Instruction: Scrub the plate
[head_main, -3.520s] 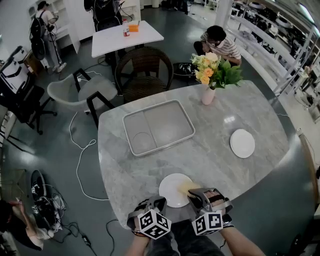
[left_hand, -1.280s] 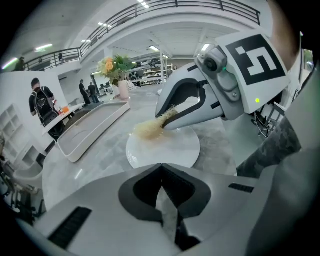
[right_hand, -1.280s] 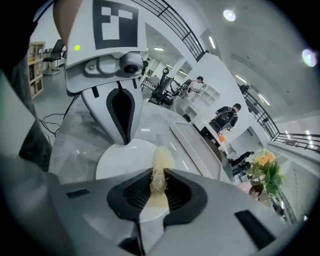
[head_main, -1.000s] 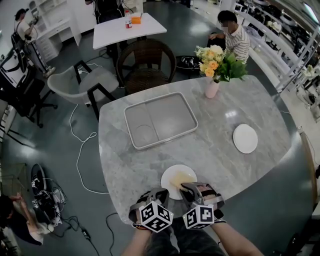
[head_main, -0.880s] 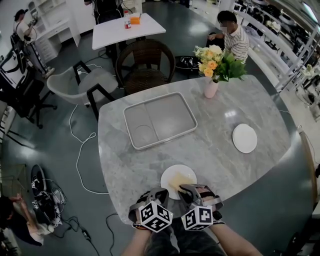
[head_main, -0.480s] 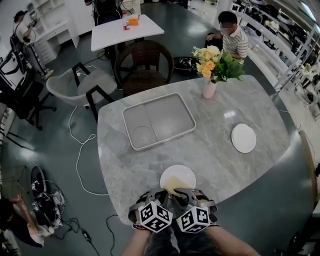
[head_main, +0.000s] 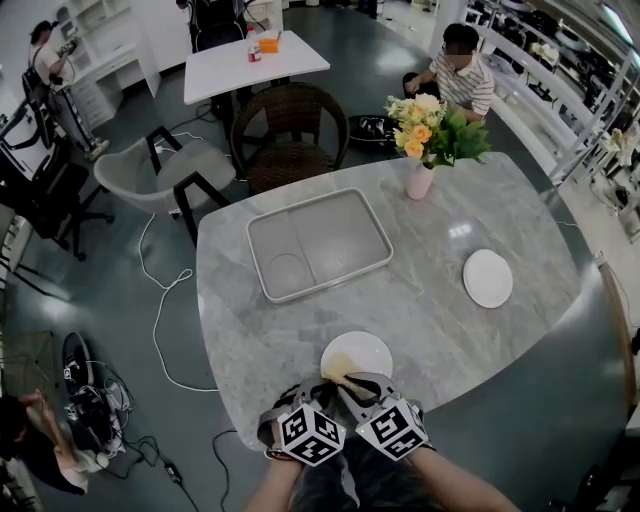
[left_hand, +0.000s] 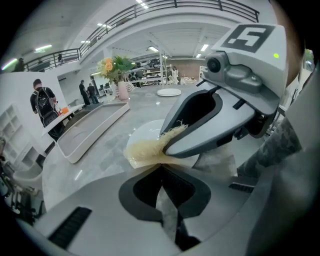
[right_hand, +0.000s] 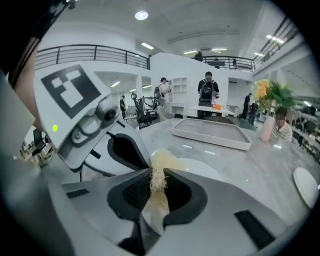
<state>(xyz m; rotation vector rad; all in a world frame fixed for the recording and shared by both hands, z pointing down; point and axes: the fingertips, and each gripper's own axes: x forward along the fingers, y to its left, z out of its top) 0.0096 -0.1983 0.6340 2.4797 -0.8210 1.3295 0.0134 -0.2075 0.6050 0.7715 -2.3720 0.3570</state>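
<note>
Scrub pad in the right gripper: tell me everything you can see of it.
The scrub pad is a pale yellow wad of loose, coarse fibres, loofah-like, with frayed strands at its edges. The right gripper is shut on it, pinching it flat between the jaws. The free end sticks out past the jaws and lies on the white plate, towards its near rim. Its underside is hidden.
</note>
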